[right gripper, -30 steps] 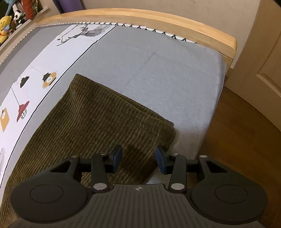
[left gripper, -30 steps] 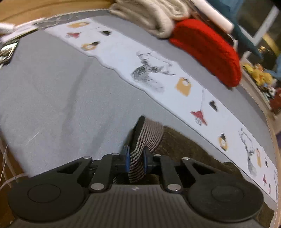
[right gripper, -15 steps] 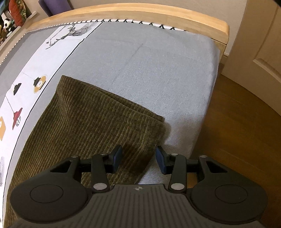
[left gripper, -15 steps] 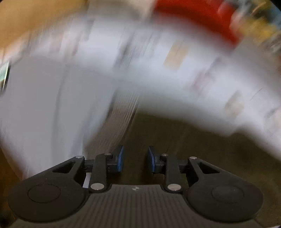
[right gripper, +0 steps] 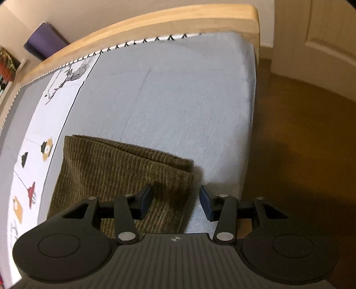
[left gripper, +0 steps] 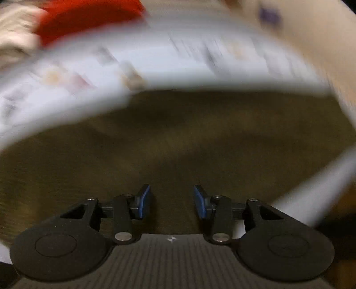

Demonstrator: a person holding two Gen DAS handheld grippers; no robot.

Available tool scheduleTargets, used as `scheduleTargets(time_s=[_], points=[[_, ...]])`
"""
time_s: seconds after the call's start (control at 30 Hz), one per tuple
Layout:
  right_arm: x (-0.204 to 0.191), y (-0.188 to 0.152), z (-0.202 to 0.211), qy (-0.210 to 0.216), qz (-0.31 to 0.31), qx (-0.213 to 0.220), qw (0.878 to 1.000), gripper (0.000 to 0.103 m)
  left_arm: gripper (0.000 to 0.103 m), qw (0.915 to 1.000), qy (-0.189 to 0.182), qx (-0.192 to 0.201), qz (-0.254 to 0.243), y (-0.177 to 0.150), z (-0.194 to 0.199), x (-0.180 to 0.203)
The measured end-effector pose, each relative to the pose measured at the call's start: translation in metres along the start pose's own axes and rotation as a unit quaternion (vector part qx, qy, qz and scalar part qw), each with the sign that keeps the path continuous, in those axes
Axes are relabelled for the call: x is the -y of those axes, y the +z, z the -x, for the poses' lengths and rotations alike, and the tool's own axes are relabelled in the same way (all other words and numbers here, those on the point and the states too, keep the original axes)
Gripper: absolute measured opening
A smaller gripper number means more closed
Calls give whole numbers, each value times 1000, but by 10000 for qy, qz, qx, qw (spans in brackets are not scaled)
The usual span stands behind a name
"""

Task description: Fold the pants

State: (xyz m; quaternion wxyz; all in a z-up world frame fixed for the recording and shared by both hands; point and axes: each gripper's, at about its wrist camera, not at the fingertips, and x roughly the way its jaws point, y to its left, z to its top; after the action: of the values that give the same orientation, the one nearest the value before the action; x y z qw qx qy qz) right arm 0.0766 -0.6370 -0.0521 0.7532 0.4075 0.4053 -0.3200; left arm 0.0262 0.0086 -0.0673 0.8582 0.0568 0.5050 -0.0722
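Pants [right gripper: 115,173] lie folded (olive corduroy) on bed [right gripper: 178,100].

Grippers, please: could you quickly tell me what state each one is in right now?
Left gripper: open, just been opening, holding nothing.
Right gripper: open, holding nothing.

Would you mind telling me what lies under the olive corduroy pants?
The corduroy pants lie on the grey bedspread, partly overlapping its white printed strip. Whatever is beneath them is covered.

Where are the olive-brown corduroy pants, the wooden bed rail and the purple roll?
olive-brown corduroy pants [right gripper: 115,177]: right wrist view, ribbed top layer.
wooden bed rail [right gripper: 169,21]: right wrist view, top edge.
purple roll [right gripper: 42,42]: right wrist view, its side.
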Motion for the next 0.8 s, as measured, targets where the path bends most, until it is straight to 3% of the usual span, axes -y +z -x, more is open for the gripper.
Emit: scheduleTargets(time_s=[0.03, 0.1, 0.2, 0.27, 0.33, 0.4, 0.47, 0.67, 0.8], points=[[1, 0, -2, 32, -35, -39, 10000, 50, 51, 9995, 51, 252, -189, -9, -2, 4], [0, -2, -8, 48, -53, -129, 9999, 52, 51, 9986, 96, 311, -419, -13, 2, 10], [-2, -1, -11, 17, -74, -80, 9999, 56, 51, 9996, -162, 227, 17, -12, 3, -4], [-5, -1, -12, 36, -40, -19, 10000, 58, 51, 9995, -203, 228, 48, -10, 4, -7], [-10, -2, -14, -8, 118, 5, 9999, 50, 51, 9996, -131, 230, -34, -7, 1, -3], [-17, -2, -14, -71, 327, 69, 9994, 30, 51, 9996, -88, 262, -101, -4, -1, -4], [-20, -2, -10, -5, 383, 133, 9992, 24, 51, 9996, -120, 238, -47, -3, -1, -6], [-36, -9, 30, 273, 320, 683, 9968, 19, 51, 9996, -188, 200, 70, 0, -1, -10], [-71, -33, 78, 604, 932, 1468, 9829, 19, 51, 9980, -280, 344, 453, 2, 7, -23]])
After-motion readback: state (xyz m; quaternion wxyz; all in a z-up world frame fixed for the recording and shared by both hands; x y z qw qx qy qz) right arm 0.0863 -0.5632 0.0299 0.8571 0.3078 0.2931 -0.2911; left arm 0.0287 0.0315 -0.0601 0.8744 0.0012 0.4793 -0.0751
